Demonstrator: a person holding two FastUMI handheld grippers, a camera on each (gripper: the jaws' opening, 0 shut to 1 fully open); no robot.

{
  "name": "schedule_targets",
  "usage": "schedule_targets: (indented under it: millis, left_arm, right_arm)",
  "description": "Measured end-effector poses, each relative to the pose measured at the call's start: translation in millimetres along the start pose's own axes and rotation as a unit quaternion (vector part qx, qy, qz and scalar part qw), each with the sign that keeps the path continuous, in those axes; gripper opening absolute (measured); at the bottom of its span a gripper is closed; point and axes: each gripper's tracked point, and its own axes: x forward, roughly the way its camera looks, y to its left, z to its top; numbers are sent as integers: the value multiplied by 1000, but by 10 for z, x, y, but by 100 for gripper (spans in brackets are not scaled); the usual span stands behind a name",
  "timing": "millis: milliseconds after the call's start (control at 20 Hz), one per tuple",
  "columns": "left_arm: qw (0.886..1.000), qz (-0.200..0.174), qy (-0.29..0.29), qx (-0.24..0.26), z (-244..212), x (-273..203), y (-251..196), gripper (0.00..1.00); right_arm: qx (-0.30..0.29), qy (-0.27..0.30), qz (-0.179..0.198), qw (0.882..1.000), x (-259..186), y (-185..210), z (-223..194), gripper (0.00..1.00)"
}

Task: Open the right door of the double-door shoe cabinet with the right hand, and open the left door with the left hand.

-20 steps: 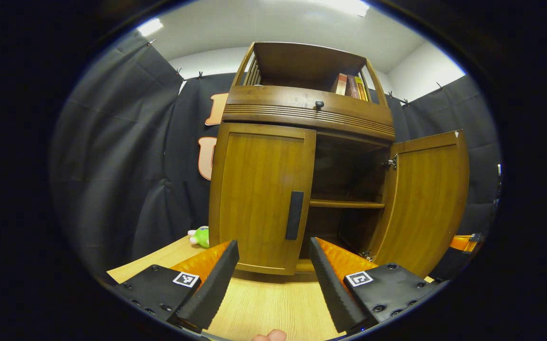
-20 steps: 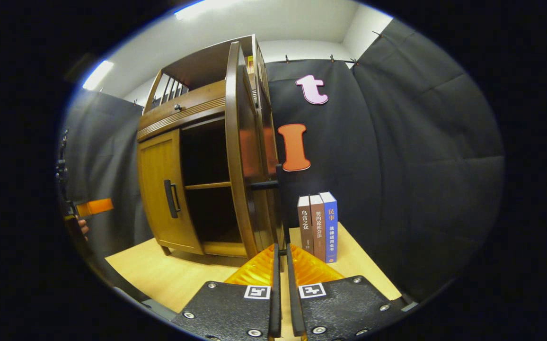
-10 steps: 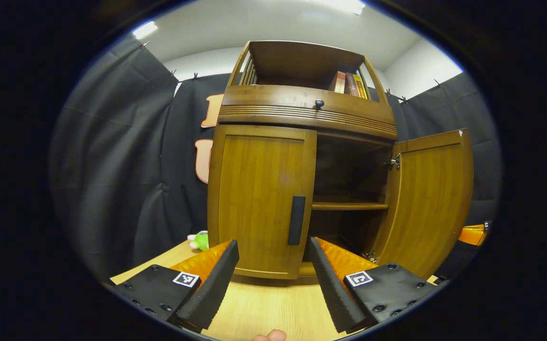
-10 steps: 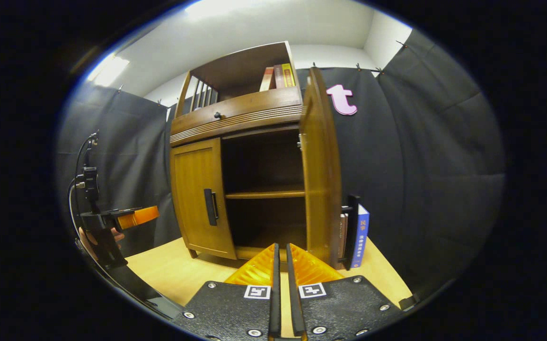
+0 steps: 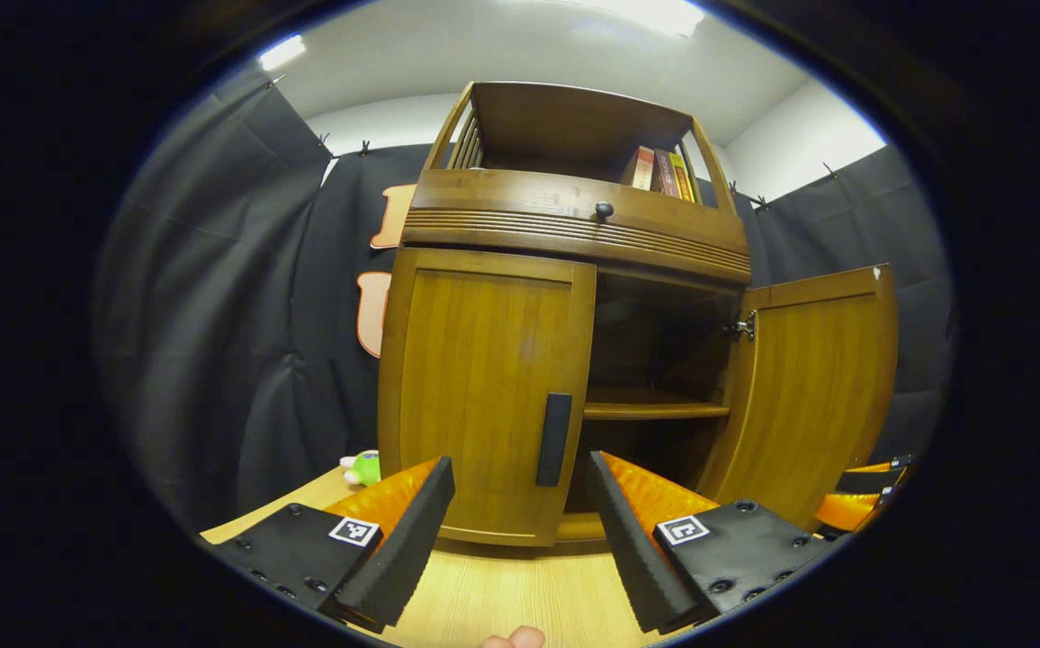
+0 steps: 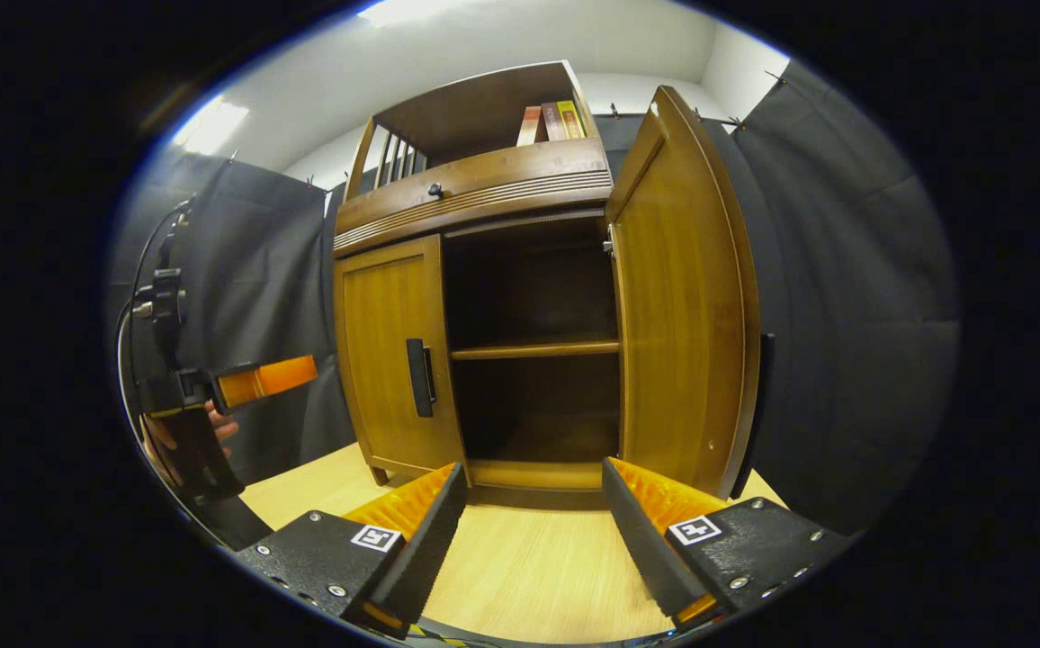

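Observation:
The wooden shoe cabinet (image 5: 574, 216) stands on the table. Its left door (image 5: 484, 387) is closed, with a black handle (image 5: 554, 439) near its inner edge. The right door (image 5: 817, 396) is swung wide, baring a dark inside with one shelf (image 5: 655, 411). My left gripper (image 5: 520, 522) is open, just in front of the left door and its handle, touching nothing. My right gripper (image 6: 533, 531) is open and holds nothing, facing the cabinet's open half (image 6: 533, 360), with the right door (image 6: 677, 306) just right of it. The left gripper (image 6: 264, 380) also appears at the far left in the right gripper view.
Books (image 5: 659, 169) lean in the cabinet's open top. A drawer with a small knob (image 5: 604, 210) runs above the doors. A green toy (image 5: 360, 468) lies on the light wooden table (image 5: 502, 594) left of the cabinet. Black cloth walls close in all round.
My right gripper has let go of the right door's handle, opened, and turned left toward the cabinet's open half. My left gripper has edged closer to the left door.

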Motion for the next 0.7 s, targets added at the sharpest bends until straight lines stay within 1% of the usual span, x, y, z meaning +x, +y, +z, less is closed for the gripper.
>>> schedule_targets:
  millis: [150, 200, 350, 450, 550, 650, 700]
  left_arm:
    - [1000, -11, -9, 17, 39, 369, -85, 94]
    - [1000, -12, -5, 20, -8, 496, -105, 96]
    - [999, -28, 20, 19, -216, 958, -243, 96]
    - [998, -26, 59, 6, -418, 1241, -294, 95]
    - [997, -19, 74, 2, -568, 1527, -280, 97]
    - [996, -10, 85, 3, -672, 1764, -246, 95]
    - [996, -12, 83, -1, -687, 1874, -243, 94]
  right_arm:
    - [-13, 8, -2, 1000, -95, 33, -24, 93]
    - [-10, 6, -1, 1000, -138, 50, -1, 93]
    - [-3, -7, -9, 1000, -285, 47, 51, 93]
    - [-12, -16, -21, 1000, -368, -47, 89, 93]
    - [-17, -15, -36, 999, -436, -175, 108, 93]
    - [-20, -18, -49, 998, -519, -254, 150, 93]
    - [-22, -19, -57, 998, -545, -298, 148, 93]
